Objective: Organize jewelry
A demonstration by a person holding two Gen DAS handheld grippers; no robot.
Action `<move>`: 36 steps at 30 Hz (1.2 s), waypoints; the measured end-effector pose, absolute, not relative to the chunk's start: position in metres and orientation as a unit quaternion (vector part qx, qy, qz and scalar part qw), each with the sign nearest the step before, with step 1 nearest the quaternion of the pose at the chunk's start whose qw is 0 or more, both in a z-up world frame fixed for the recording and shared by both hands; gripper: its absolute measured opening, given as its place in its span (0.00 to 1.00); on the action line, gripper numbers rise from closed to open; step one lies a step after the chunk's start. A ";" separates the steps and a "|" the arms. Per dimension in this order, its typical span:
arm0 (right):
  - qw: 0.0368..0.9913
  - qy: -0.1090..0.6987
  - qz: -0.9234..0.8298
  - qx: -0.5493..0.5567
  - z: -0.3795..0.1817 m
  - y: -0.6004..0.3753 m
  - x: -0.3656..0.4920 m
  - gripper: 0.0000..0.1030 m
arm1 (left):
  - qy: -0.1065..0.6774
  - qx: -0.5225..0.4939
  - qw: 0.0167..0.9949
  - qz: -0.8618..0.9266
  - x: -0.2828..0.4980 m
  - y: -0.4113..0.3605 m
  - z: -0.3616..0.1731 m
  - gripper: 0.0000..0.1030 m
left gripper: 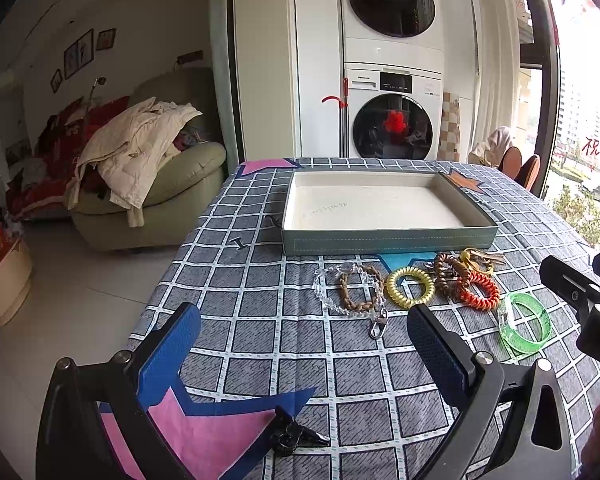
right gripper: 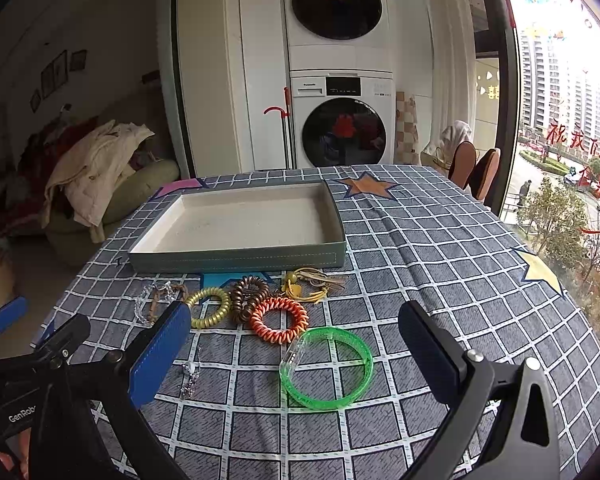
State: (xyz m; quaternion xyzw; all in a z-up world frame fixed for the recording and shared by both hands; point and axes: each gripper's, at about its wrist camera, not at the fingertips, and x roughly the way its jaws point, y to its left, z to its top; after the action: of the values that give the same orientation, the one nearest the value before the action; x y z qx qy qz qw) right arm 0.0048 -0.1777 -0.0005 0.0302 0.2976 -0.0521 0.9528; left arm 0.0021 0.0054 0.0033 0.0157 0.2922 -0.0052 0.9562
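A grey checked tablecloth with coloured star patches [left gripper: 260,344] covers the table, with two stacked white front-loading washing machines [left gripper: 392,68] behind it and a pale green armchair heaped with clothes [left gripper: 152,184] to the left.

From the left wrist view, one shallow grey-green rectangular tray with a cream lining [left gripper: 384,240] lies with its long axis across the view, nothing inside it. Just in front of it runs a row of jewelry: one clear crystal bead chain with a metal clasp [left gripper: 328,300], one brown wooden bead bracelet [left gripper: 350,300] lying inside its loop, one yellow spiral coil band [left gripper: 410,287], one brown spiral coil band [left gripper: 448,276], one orange spiral coil band [left gripper: 482,290], one yellow corded tassel piece [left gripper: 480,258] and one translucent green plastic bangle [left gripper: 525,323]. The left gripper [left gripper: 302,324] stands wide open, holding nothing. The right gripper [left gripper: 580,280] shows at the right edge.

From the right wrist view, the tray [right gripper: 236,258] sits left of centre, its long side facing the camera. The green bangle [right gripper: 327,368] lies flat, nearest, between the fingers of the right gripper [right gripper: 294,328], which is spread wide and grips nothing. The orange coil [right gripper: 279,319], brown coil [right gripper: 249,296], yellow coil [right gripper: 210,307], tassel piece [right gripper: 312,282] and crystal chain [right gripper: 146,308] lie beyond.
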 end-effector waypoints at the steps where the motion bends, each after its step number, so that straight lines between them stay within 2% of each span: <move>1: 0.953 0.298 -0.052 0.030 0.000 -0.178 0.005 1.00 | 0.293 0.015 0.956 -0.005 0.003 0.006 0.002 1.00; 36: 0.952 0.299 -0.051 0.032 -0.001 -0.178 0.004 1.00 | 0.295 0.015 0.955 -0.005 0.003 0.008 0.000 1.00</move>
State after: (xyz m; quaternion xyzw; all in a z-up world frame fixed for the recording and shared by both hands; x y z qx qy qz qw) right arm 0.0040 -0.1778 -0.0011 0.0320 0.2986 -0.0512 0.9525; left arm 0.0028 0.0076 -0.0002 0.0146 0.2952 -0.0046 0.9553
